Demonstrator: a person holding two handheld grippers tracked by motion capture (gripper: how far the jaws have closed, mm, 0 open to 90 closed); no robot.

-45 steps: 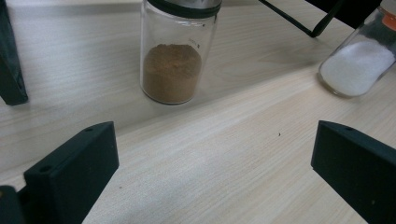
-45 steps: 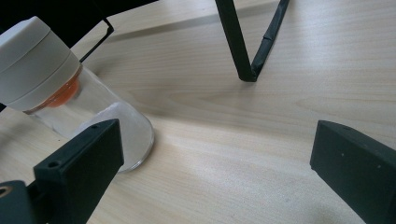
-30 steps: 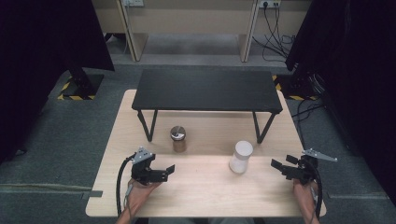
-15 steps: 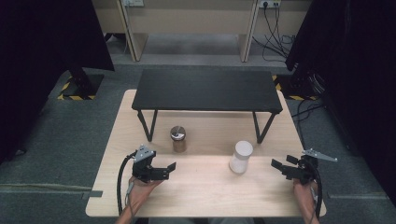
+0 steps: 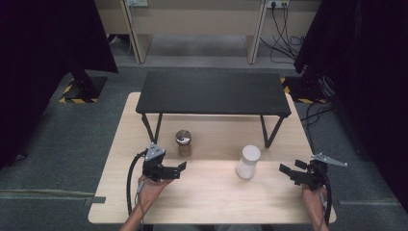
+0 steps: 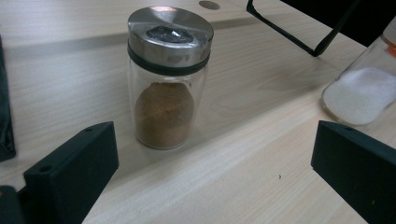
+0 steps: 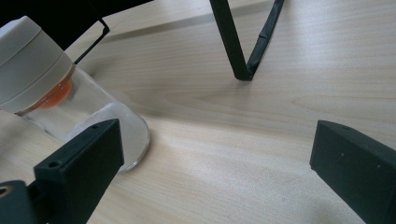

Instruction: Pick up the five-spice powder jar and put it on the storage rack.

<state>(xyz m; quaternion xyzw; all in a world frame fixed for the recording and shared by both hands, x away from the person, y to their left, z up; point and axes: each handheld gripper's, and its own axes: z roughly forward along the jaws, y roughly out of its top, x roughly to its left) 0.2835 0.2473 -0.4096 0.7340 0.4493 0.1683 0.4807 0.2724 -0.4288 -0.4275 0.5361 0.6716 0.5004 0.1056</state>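
1. Bare table point(image 5: 207, 202) lies between the left gripper point(image 5: 179, 169) and the right gripper point(image 5: 287, 173).
2. The spice jar point(image 5: 183, 142) stands just beyond the left gripper; the salt jar point(image 5: 248, 161) stands nearer the right.
3. Behind both, the black shelf's point(image 5: 214, 94) legs flank the jars.

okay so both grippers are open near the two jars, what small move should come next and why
Probably ease the left gripper forward toward the brown spice jar. Its jaws stand wide open and the jar stands upright just ahead, untouched, slightly to one side of the gap. The right gripper sits farther from the white-capped jar.
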